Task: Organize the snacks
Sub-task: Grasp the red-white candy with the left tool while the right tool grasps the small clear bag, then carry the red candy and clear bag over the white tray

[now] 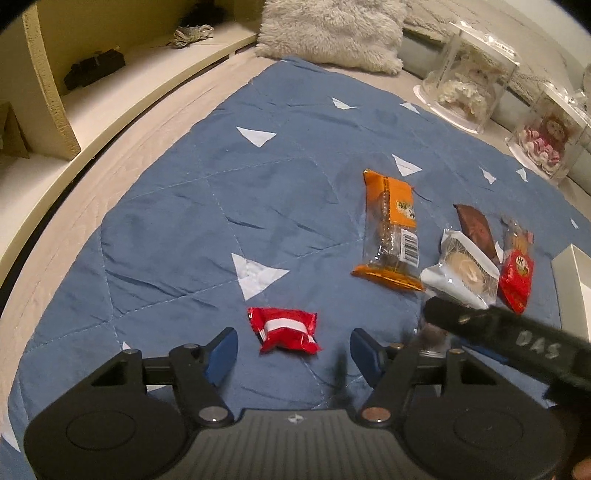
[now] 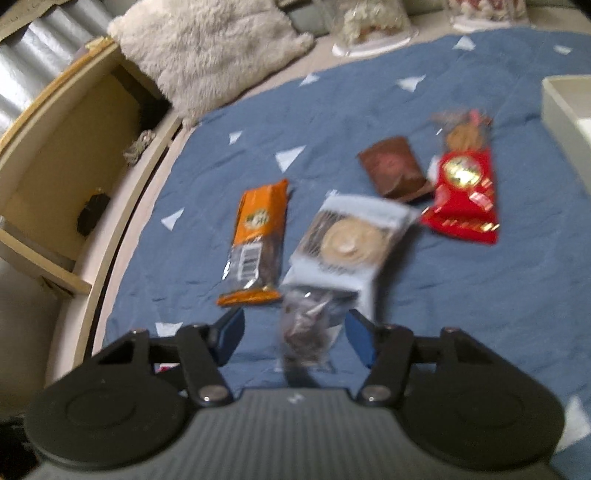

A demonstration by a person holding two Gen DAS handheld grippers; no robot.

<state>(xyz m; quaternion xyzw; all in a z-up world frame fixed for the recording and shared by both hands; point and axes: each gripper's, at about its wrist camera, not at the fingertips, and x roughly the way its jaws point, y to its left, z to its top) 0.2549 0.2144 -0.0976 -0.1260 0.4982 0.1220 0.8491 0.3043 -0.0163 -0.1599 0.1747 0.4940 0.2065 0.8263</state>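
A blue quilt (image 1: 177,206) carries everything, with a furry pillow (image 1: 332,33) at its far edge and a white box (image 1: 572,280) at its right edge. Five snacks lie on it. The orange bar (image 1: 388,229) lies near the middle, long axis running from near to far. Right of it, the white pack (image 1: 461,273), the brown pack (image 1: 474,229) and the red bag (image 1: 517,273) sit clustered beside the box. Well apart from them, nearer the quilt's near edge, lies the small red pack (image 1: 284,330), long axis crosswise. The left gripper (image 1: 293,349) hovers with jaws wide and holding nothing, and the red pack sits straight ahead between its fingertips, so the left is plainly the nearer hand and likely needs only to drop and close. The right gripper (image 2: 295,334) also has wide jaws; a blurred dark wrapper (image 2: 306,332) shows between them, whether touching I cannot tell, and the white pack (image 2: 347,243) lies just beyond, long axis pointing away
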